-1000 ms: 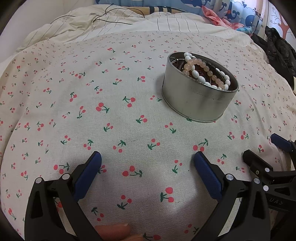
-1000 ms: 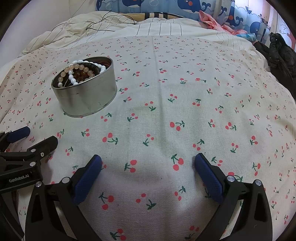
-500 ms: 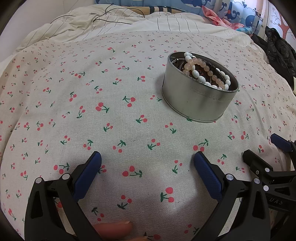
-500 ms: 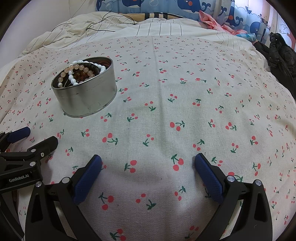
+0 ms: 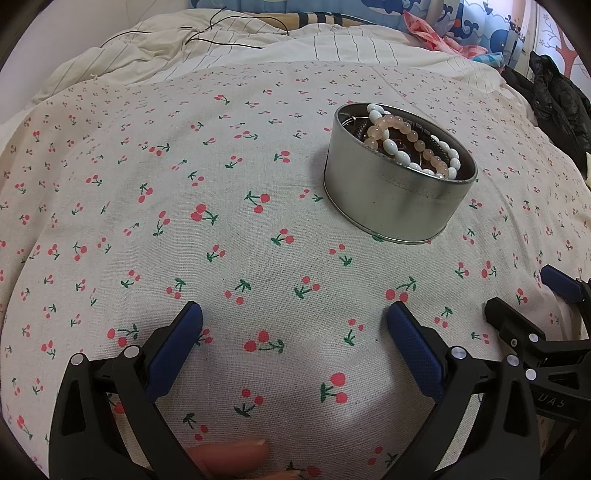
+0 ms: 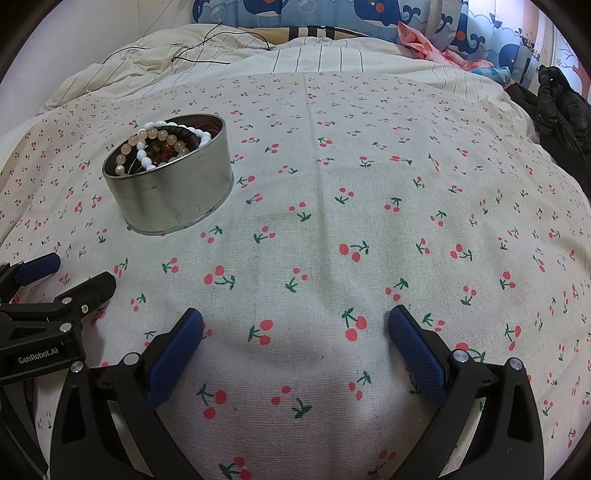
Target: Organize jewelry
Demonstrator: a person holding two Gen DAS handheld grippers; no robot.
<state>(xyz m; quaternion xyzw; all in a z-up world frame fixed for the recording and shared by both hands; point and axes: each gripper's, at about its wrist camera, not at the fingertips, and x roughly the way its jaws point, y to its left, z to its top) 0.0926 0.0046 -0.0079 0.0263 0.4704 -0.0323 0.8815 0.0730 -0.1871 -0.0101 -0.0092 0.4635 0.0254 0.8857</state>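
Observation:
A round silver tin [image 5: 391,199] stands on the cherry-print cloth [image 5: 184,221]. It holds several bracelets: pink beads [image 5: 406,138], white beads [image 5: 397,153] and a dark braided band [image 5: 424,131]. The tin also shows in the right wrist view [image 6: 173,195], with the bracelets [image 6: 162,142] piled to the rim. My left gripper [image 5: 294,332] is open and empty, low over the cloth, in front and left of the tin. My right gripper [image 6: 295,332] is open and empty, in front and right of the tin. Each gripper shows at the edge of the other's view.
A striped cream duvet [image 5: 258,48] with a thin black cable [image 5: 207,35] lies behind the cloth. Whale-print fabric [image 6: 369,14] and pink cloth [image 6: 424,44] lie at the back. A black jacket [image 6: 561,114] sits at the right edge. A fingertip [image 5: 229,456] shows under the left gripper.

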